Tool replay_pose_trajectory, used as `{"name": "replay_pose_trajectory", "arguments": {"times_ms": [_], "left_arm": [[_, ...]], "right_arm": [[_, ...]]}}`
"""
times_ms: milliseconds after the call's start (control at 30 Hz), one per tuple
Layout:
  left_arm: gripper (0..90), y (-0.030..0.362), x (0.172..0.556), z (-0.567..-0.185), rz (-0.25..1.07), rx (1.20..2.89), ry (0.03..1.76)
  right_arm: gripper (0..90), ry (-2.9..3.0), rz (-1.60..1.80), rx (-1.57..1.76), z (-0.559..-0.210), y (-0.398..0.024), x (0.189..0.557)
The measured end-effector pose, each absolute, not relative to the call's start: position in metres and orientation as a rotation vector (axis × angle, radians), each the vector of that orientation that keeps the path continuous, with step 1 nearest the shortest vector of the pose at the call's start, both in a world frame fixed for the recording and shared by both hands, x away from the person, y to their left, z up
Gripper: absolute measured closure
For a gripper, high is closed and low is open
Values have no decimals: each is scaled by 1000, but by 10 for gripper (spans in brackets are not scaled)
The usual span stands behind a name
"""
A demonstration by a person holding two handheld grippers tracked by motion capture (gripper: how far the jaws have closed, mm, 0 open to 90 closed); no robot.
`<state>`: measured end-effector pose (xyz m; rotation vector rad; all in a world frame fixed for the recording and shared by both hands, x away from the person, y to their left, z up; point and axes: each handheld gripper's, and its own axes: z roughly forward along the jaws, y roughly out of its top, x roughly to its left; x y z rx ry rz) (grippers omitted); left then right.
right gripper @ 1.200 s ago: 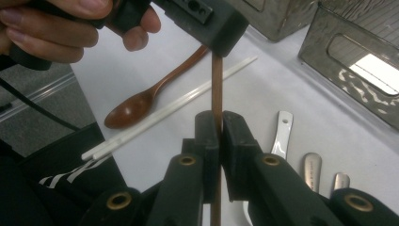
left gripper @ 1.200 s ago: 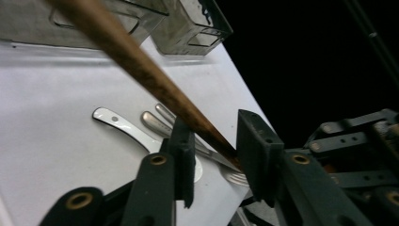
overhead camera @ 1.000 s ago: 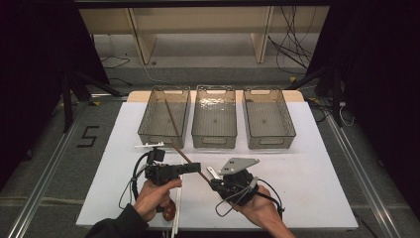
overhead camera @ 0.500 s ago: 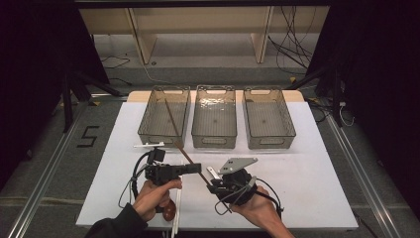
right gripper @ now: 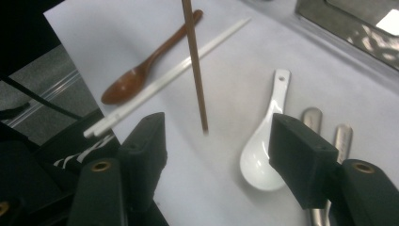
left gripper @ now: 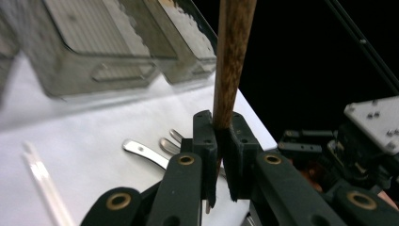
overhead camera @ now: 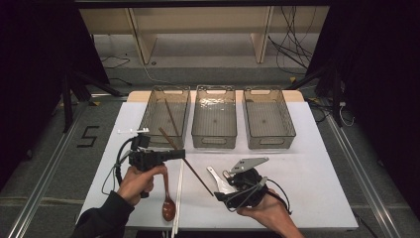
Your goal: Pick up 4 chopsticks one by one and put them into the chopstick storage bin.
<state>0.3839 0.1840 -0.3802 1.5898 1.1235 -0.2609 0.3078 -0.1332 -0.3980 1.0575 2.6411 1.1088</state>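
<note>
Brown wood marks the chopstick (left gripper: 234,56) that we see clamped in the left claw (left gripper: 222,141), whose jaws are pressed tight on the stick near its middle; in the high view the chopstick (overhead camera: 185,161) slants from upper left to lower right, held off the white bench (overhead camera: 317,163) in front of the left bin (overhead camera: 165,117). Our right claw (right gripper: 214,141) has just been opening, its jaws now standing wide apart with nothing between them but the free tip of the chopstick (right gripper: 195,70), which hangs clear of both pads. Outward from the claws lie a white ceramic spoon (right gripper: 263,146), two metal handles (right gripper: 329,141) just beside it, a brown wooden spoon (right gripper: 146,66) and a pair of white chopsticks (right gripper: 174,73) alongside it. Three clear bins stand in a row at the far edge, and the left bin already holds one brown stick (overhead camera: 171,116). We judge the step in hand to be carrying the chopstick to that left bin. To do it well, we would keep the left grip firm, turn the stick to lie along the bin's long axis, lower it inside the walls before letting go, and keep the right claw (overhead camera: 240,191) out of its path.
</note>
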Motion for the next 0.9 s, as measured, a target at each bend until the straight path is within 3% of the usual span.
{"name": "replay_pose_trajectory", "arguments": {"times_ms": [400, 900], "left_arm": [[836, 212, 435, -340, -165, 1598, 1183], [835, 246, 493, -311, -55, 1575, 1296]], "right_arm": [[292, 2606, 1115, 1133, -402, -152, 303], [282, 2620, 1113, 1132, -405, -152, 303]]}}
